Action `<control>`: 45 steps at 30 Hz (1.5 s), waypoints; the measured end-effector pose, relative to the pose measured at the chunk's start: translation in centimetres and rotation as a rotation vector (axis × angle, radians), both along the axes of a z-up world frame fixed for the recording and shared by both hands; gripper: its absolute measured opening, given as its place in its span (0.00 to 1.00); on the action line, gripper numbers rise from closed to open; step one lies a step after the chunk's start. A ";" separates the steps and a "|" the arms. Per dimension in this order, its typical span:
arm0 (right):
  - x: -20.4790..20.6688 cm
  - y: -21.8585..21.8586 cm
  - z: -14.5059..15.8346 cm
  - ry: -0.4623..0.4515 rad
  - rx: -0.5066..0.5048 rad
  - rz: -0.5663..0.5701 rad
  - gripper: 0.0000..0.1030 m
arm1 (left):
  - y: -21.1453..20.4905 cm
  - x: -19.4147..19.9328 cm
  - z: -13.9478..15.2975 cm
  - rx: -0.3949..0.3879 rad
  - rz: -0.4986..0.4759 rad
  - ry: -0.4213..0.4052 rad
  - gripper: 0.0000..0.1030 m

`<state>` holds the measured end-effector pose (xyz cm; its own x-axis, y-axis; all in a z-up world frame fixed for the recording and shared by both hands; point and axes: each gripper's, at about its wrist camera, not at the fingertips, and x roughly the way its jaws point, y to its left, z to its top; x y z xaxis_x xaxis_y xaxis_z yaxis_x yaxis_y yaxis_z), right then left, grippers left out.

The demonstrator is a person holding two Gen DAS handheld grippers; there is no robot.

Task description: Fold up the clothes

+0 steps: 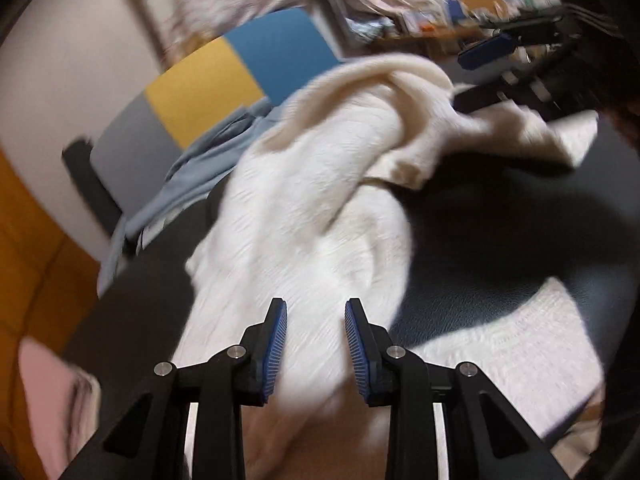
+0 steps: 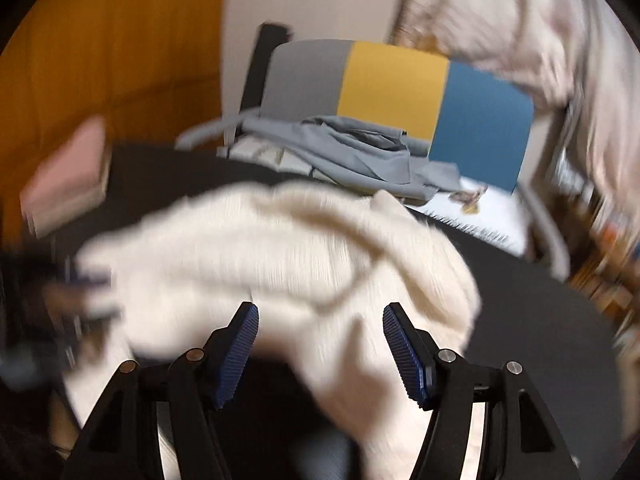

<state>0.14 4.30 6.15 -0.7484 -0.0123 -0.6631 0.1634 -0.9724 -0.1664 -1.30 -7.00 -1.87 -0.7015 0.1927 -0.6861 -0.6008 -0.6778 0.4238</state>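
Dark table (image 1: 500, 240), blurred cream sweater (image 1: 304, 200) (crumpled)

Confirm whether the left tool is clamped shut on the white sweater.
No. The left tool stands open, its blue pads apart, with the white sweater lying between them.

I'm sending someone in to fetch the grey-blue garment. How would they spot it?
Find the chair back with grey, yellow and blue panels. The grey-blue garment lies crumpled right before it, beyond the cream knit; it is smooth and thin, not ribbed.
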 end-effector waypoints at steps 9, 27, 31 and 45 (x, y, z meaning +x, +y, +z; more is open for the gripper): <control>0.2 -3.2 -5.4 0.019 0.342 0.048 0.63 | 4.0 -4.4 -3.1 -0.112 0.059 0.010 0.31; 2.2 13.4 3.7 0.193 -0.255 -0.463 0.06 | 1.9 -5.3 -3.3 0.026 0.061 0.034 0.31; -0.6 14.9 -3.0 -0.019 -0.303 -0.493 0.06 | 2.5 -4.8 -3.6 -0.042 0.045 0.097 0.31; 0.1 16.4 -8.3 -0.007 -0.468 -0.501 0.06 | 7.5 -2.5 -0.2 -0.094 -0.314 0.031 0.36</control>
<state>0.22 20.70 -2.16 -0.7341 0.0481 -0.6773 -0.3255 -0.9003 0.2889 -3.81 0.55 -2.08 -0.6386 0.3398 -0.6905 -0.7601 -0.4190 0.4968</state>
